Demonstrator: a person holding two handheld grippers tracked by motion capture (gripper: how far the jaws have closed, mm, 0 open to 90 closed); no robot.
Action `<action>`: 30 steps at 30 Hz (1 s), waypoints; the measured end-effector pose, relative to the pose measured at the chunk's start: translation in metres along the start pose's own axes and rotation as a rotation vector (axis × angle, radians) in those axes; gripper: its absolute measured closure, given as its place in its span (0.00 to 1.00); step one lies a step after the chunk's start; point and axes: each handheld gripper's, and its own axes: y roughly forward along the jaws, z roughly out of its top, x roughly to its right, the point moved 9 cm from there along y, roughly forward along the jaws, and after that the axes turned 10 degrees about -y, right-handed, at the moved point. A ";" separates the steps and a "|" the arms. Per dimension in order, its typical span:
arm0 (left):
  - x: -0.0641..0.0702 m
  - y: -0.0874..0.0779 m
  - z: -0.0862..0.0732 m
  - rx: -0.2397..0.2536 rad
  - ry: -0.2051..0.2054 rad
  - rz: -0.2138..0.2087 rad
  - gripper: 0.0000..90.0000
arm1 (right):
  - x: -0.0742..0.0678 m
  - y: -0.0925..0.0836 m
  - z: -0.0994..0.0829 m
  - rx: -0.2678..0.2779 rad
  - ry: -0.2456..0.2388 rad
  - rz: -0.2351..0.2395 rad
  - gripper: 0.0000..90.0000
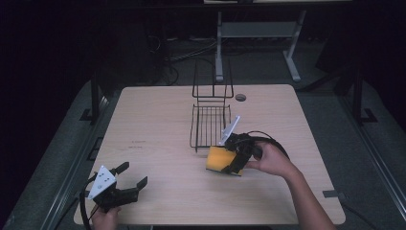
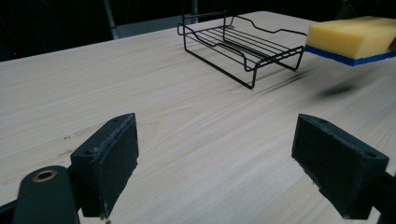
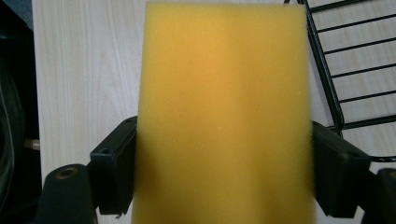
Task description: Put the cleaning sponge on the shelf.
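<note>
High view: the right tool (image 1: 233, 155) is gripping the sponge (image 1: 218, 159) just beside the rack (image 1: 209, 125), above the counter (image 1: 153, 143); the left tool (image 1: 129, 178) is resting near the front edge, jaws wide and empty. Left gripper view: the sponge (image 2: 352, 39) is hanging clear of the wood. Right gripper view: both jaws are pinching its sides. I'd keep it level and lower it squarely onto the rack's wires.

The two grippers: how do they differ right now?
The right gripper is shut on the yellow sponge, held off the table beside the wire rack; the left gripper is open and holds nothing. The right one is mid-table, the left near the front left corner. Both have black jaws and a grey plate on top.
</note>
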 end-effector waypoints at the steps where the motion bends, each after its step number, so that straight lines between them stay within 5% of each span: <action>1: 0.000 0.000 0.000 0.001 -0.002 -0.001 0.16 | 0.001 -0.001 0.001 -0.013 -0.002 -0.005 0.24; 30: 0.000 0.000 0.000 0.002 0.001 -0.002 0.16 | 0.014 0.000 0.015 -0.066 -0.027 -0.004 0.24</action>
